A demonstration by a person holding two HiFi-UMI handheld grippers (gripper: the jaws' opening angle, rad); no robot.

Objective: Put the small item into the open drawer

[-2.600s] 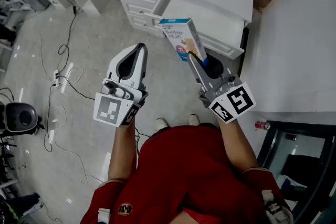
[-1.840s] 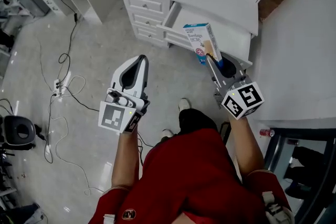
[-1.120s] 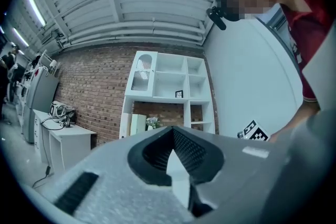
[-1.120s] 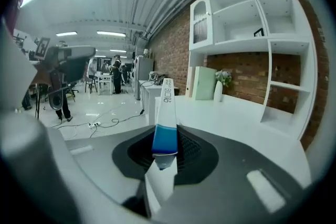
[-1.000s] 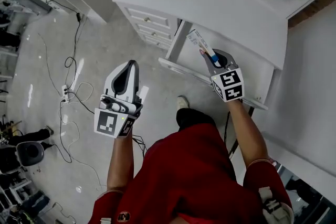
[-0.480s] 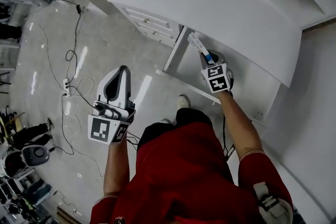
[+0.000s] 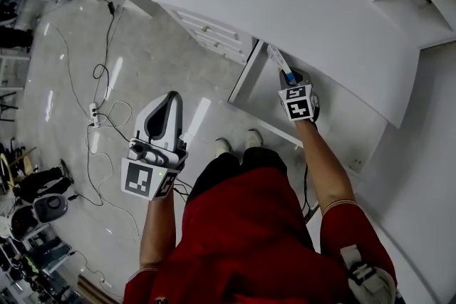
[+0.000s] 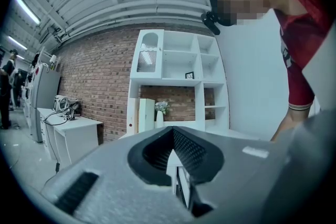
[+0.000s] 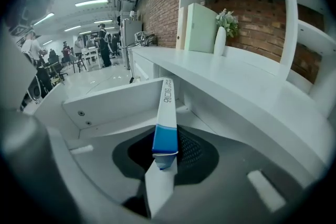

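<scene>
The drawer (image 7: 256, 117) stands out from under the worktop (image 7: 306, 3), the box (image 7: 279, 62) over it. Left of it, the left gripper (image 7: 167, 100) hangs over the floor (image 7: 142, 53).

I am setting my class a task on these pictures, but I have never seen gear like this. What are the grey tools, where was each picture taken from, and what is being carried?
No robot here: a person holds a hand tool with two jaws, a gripper, in each hand. The cubes with black-and-white squares are part of the tools. One picture comes from a camera on the person's head, looking down. The other two come from cameras riding on the grippers, looking along their jaws. The left gripper is shut and empty, held over the floor, where cables lie. The right gripper is shut on a flat box, white with a blue end, held edge-up at the open drawer of a white desk.
</scene>
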